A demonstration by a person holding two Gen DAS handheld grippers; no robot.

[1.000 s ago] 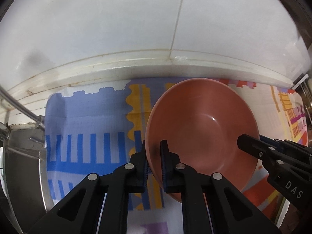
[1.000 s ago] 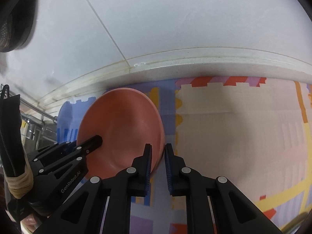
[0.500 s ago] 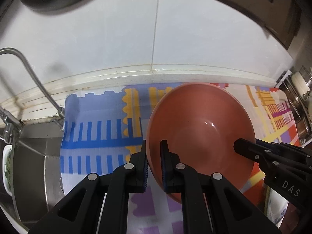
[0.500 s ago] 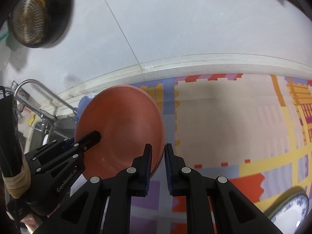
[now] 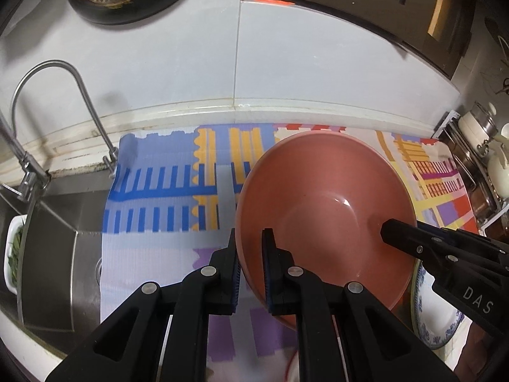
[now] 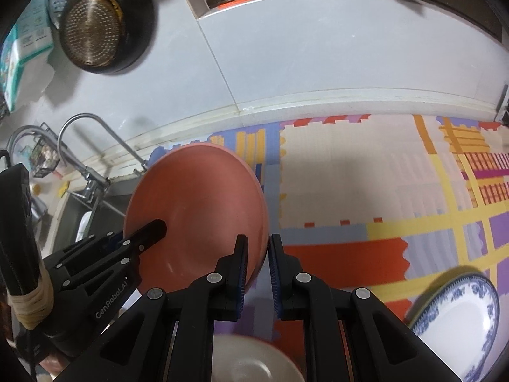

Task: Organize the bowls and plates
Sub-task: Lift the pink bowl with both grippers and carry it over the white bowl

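Because the wide terracotta-pink bowl [image 5: 324, 210] is too broad for one pinch, we clamp its rim on opposite sides, left tool [image 5: 249, 269] and right tool [image 6: 256, 269] both closed on it, so it hangs tilted above the patterned, colourful mat [image 6: 366, 175] covering the worktop. Beside that mat lies a steel sink [image 5: 51, 254] with a curved tap [image 5: 63, 102]; behind it, white wall tiles.

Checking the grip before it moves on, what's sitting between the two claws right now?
The pink bowl: the left claw clamps one side of its rim, the right claw the opposite side. Both wrist views show it.
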